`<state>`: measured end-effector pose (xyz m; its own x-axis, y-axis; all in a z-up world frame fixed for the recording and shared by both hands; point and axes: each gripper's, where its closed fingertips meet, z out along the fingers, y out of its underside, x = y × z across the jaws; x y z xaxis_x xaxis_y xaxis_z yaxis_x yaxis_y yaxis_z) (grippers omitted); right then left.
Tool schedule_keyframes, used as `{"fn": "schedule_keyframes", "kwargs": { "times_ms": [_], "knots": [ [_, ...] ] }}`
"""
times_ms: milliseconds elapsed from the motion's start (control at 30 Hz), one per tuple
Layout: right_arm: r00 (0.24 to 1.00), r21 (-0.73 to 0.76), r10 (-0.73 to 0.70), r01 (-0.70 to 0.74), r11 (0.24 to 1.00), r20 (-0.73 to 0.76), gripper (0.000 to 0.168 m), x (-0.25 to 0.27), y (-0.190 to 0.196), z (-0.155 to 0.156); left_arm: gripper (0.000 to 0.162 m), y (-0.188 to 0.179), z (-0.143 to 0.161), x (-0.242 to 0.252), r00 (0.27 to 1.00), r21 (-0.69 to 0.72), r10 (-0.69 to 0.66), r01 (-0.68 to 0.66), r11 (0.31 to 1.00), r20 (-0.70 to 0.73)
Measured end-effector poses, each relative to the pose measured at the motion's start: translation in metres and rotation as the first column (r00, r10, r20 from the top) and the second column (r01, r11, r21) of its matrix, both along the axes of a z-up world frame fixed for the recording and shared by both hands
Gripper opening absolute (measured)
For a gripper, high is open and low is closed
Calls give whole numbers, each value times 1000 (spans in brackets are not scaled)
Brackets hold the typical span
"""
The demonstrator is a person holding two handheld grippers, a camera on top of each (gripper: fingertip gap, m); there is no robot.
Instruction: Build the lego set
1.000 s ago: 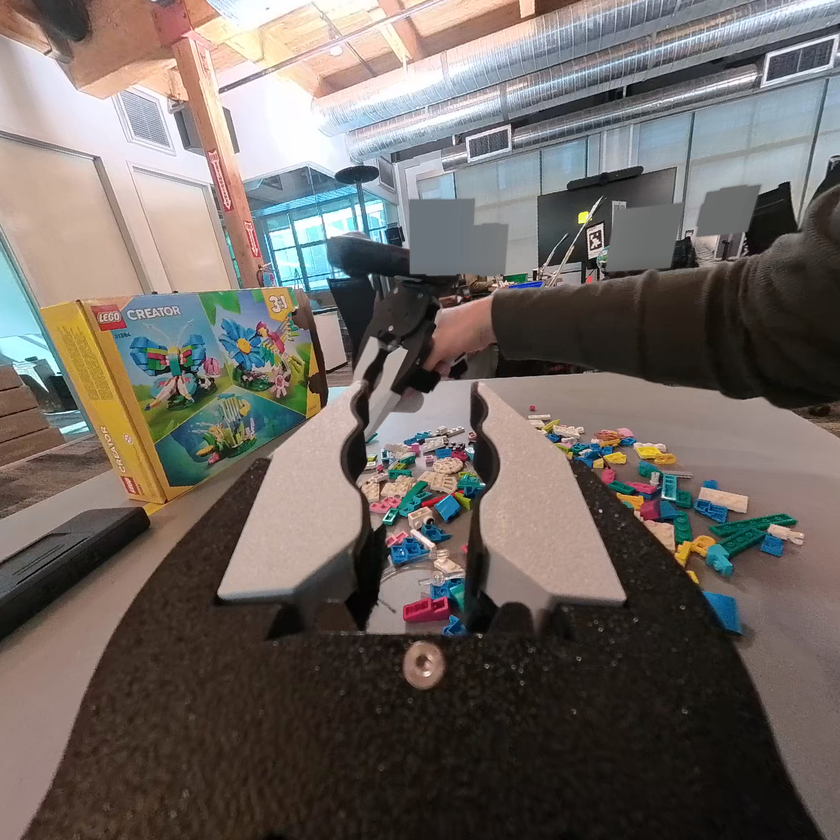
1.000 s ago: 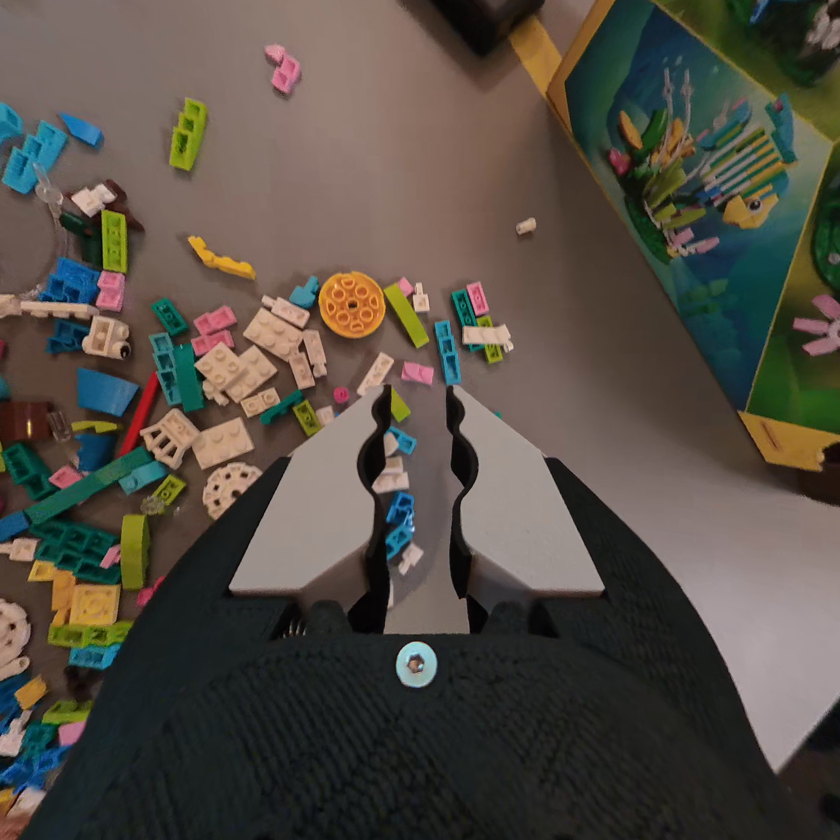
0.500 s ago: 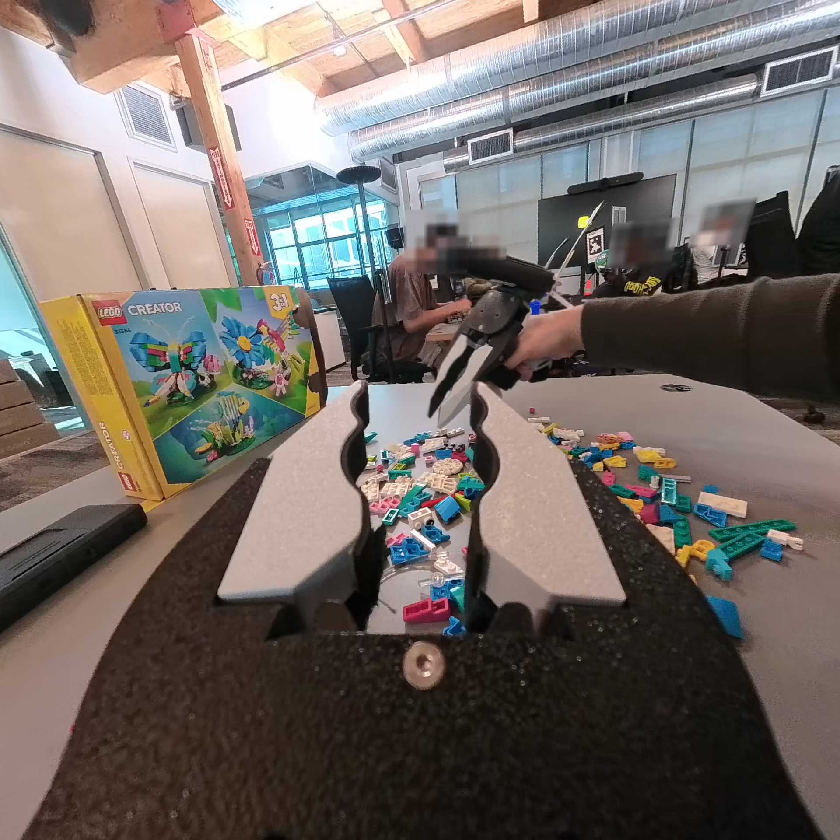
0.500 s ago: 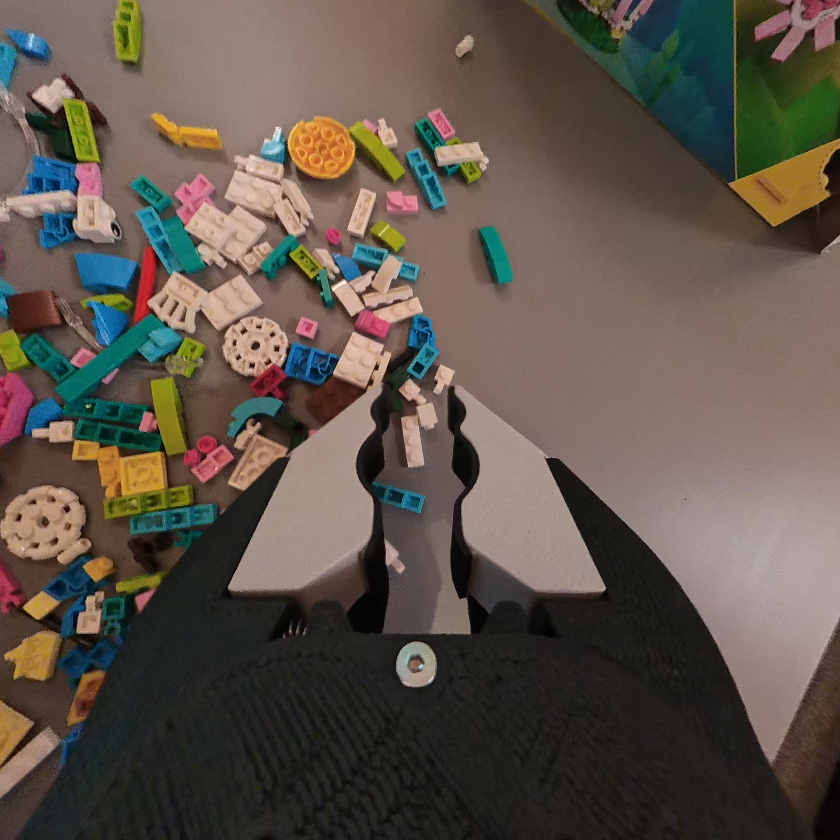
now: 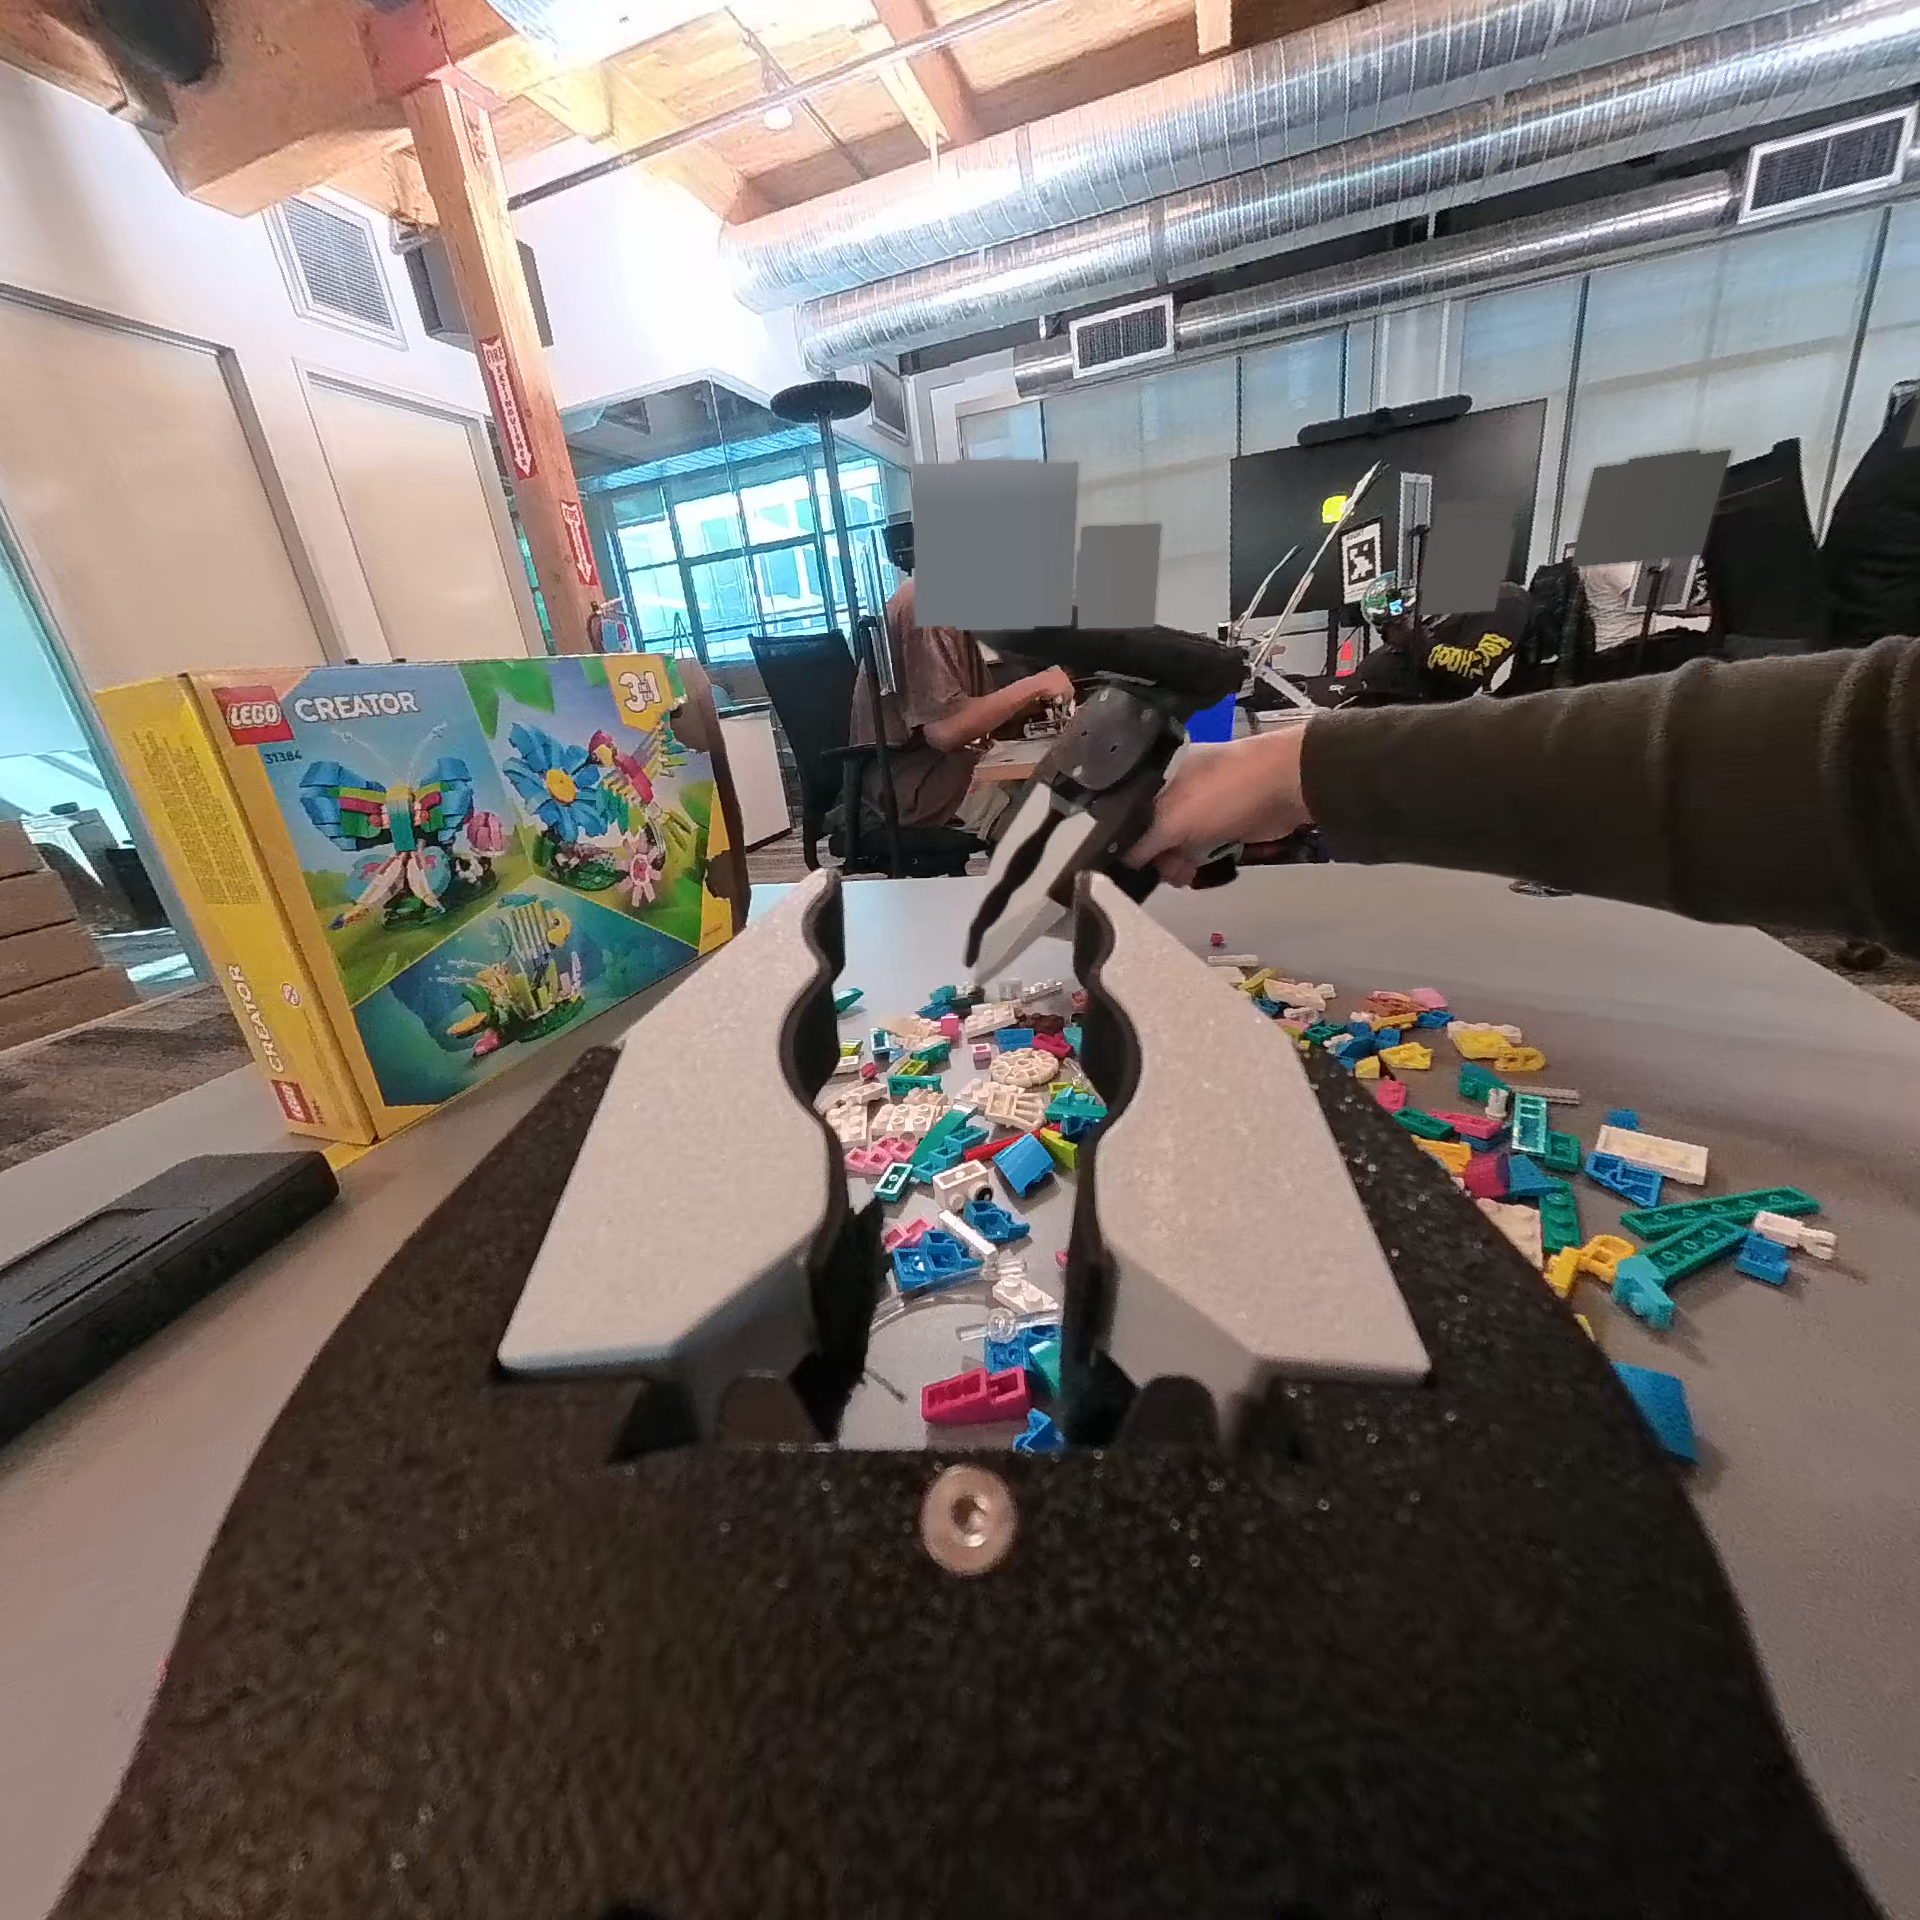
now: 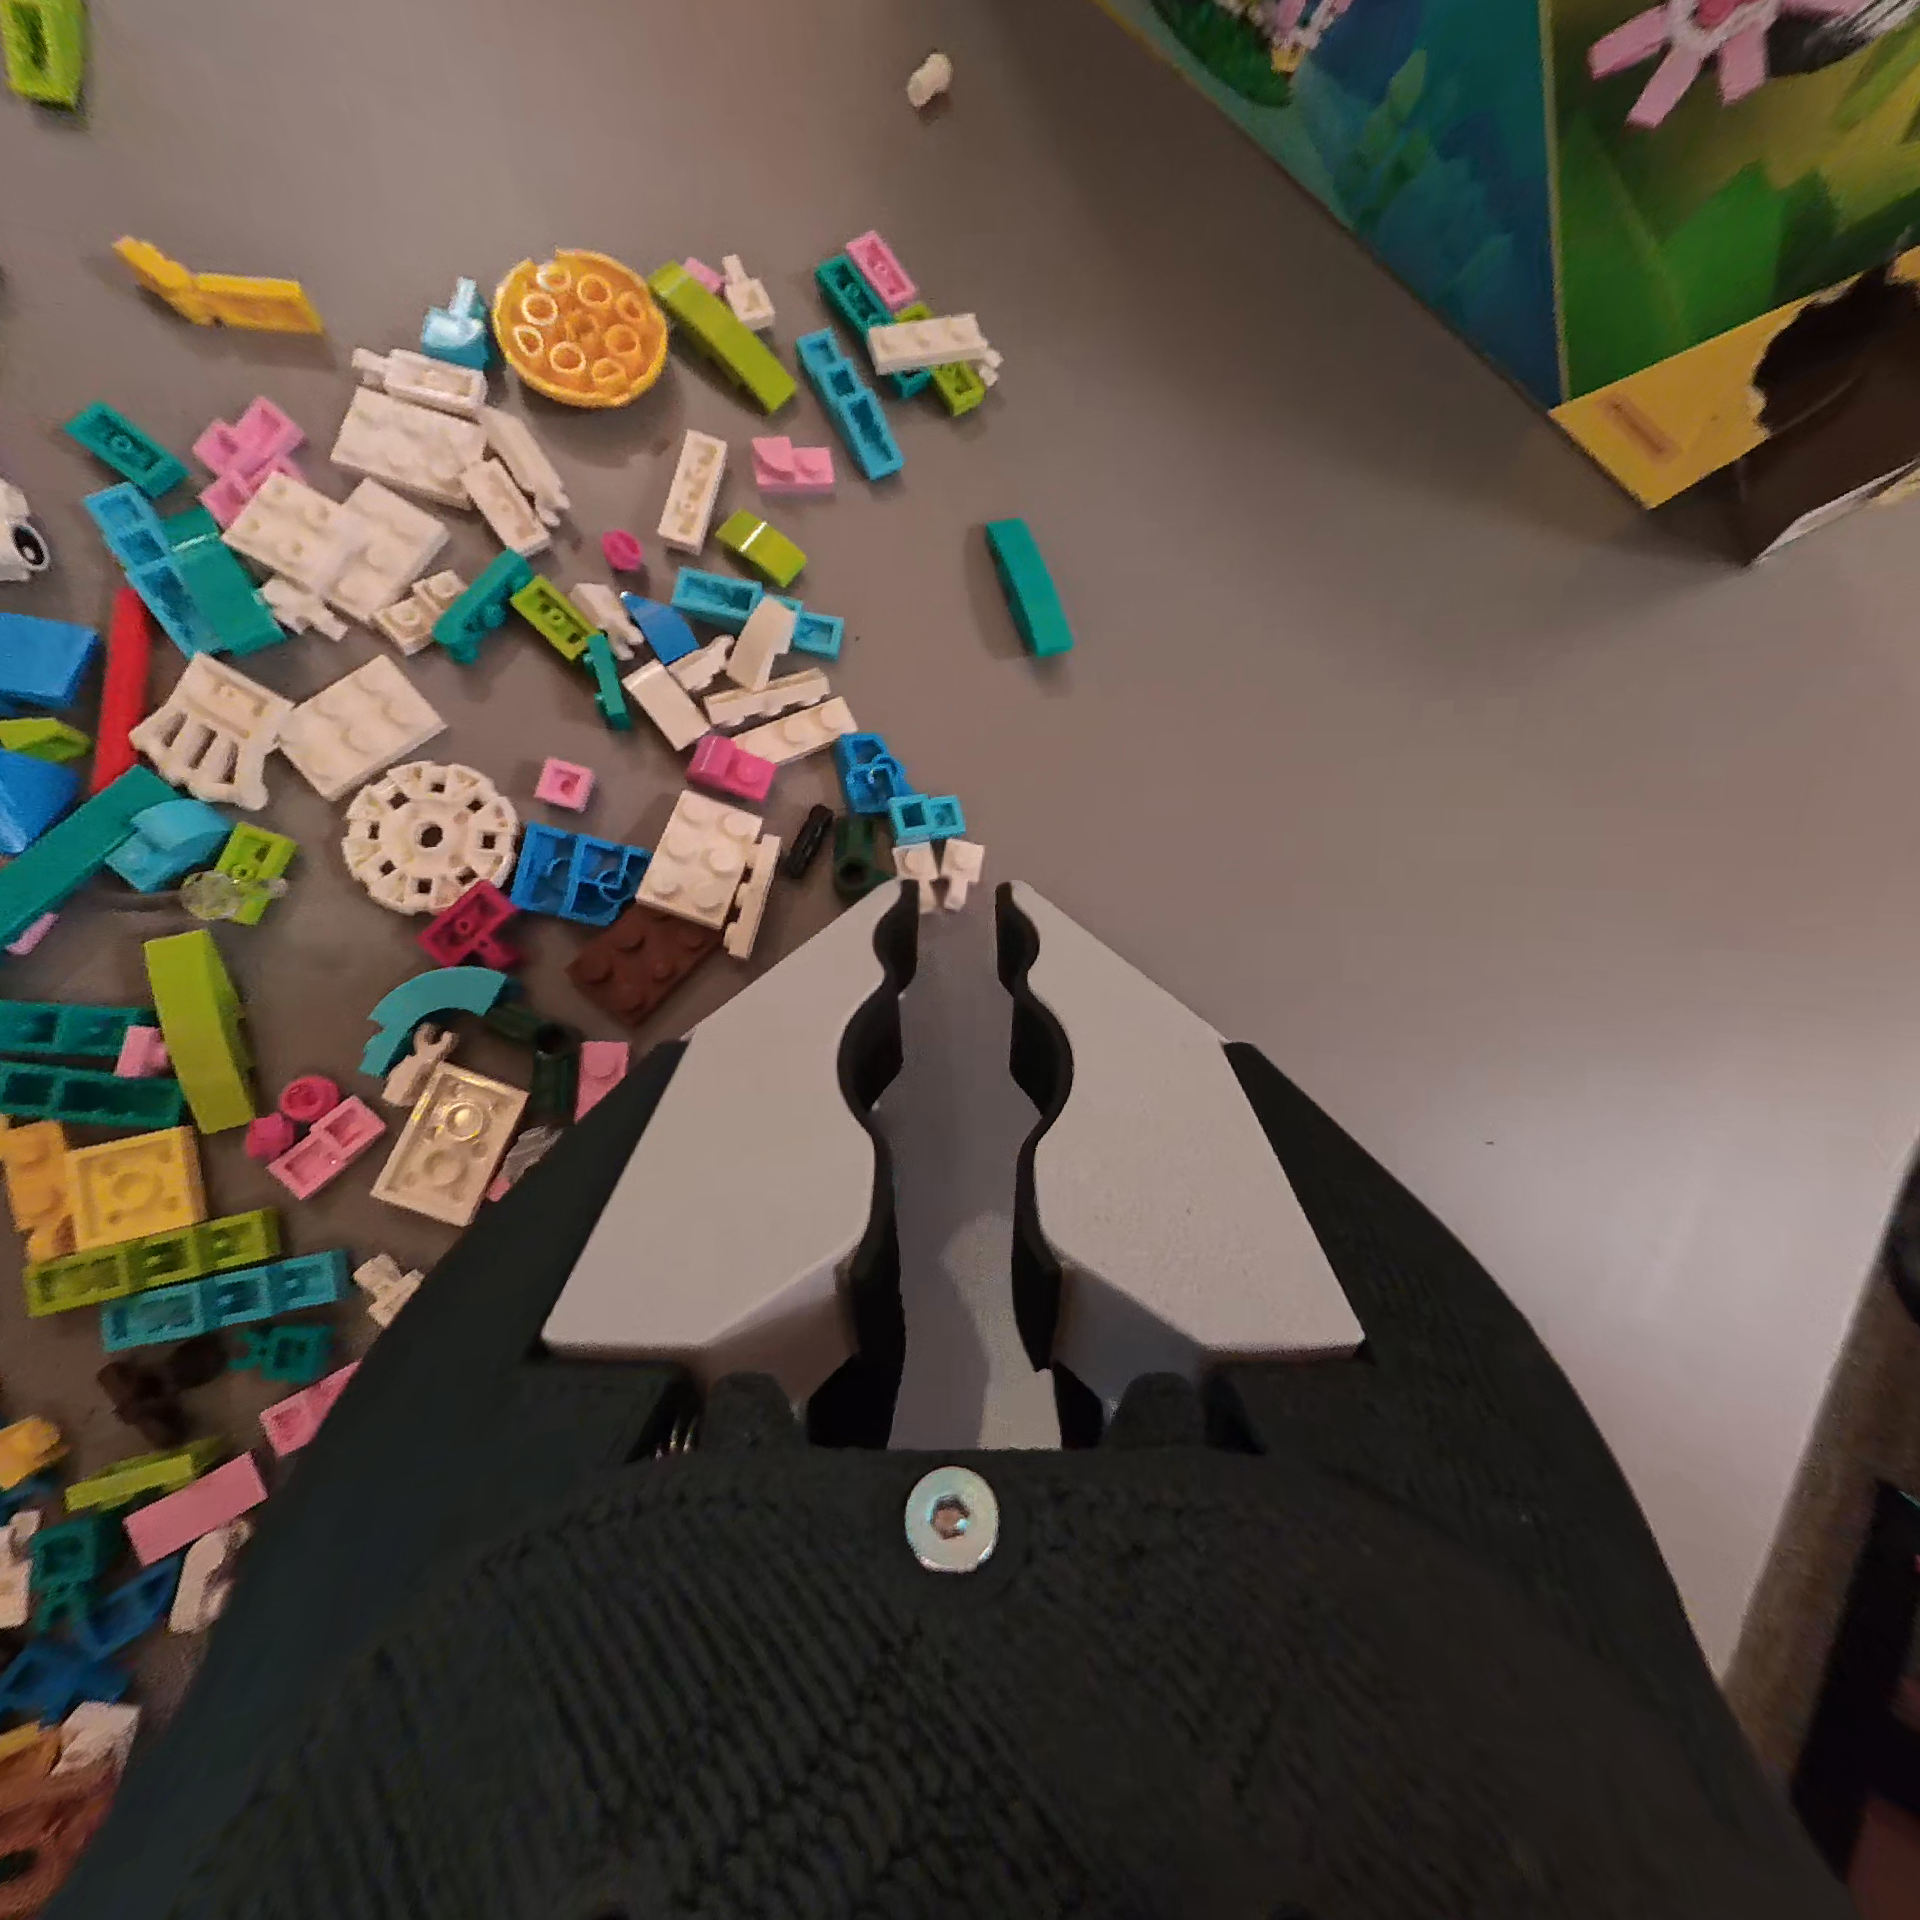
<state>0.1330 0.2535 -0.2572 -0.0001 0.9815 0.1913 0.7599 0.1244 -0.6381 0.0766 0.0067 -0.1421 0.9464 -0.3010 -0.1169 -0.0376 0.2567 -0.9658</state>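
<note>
- Right tool (image 6: 948, 896) has dropped toward the near edge of the brick pile (image 5: 977, 1122), tips now just short of two small white pieces (image 6: 940, 864); jaws narrowly apart, empty.
- Left tool (image 5: 956, 935) unchanged: low over the pile, jaws wide, empty.
- Bricks lie loose on the grey tabletop (image 6: 1351, 831).
- Set box (image 5: 436, 894) stands upright at the pile's far left.

We're in an open-plan office: exposed ducts (image 5: 1299, 156) and wood beams (image 5: 312, 114) overhead, glass partitions (image 5: 1662, 343), a big monitor (image 5: 1455, 499), people at desks (image 5: 935, 727) past the tabletop's far edge.
</note>
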Motion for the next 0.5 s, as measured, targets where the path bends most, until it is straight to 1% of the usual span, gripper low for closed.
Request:
{"fn": "schedule_keyframes", "kwargs": {
  "times_ms": [67,200,333,500],
  "knots": [
    [1000,24,10,-10,1000,-19,14,-1,0,5,41,0,0,0,1000,0,-1,1,1000,0],
    [997,-57,75,-75,996,0,15,4,-16,4,41,0,0,0,1000,-1,-2,2,1000,0],
    [987,-151,158,-157,976,-8,15,3,-40,2,41,0,0,0,1000,-1,-2,2,1000,0],
    [975,-159,221,-212,964,36,17,2,-57,-3,41,0,0,1,1000,-2,-2,2,1000,-2]
  ]
}}
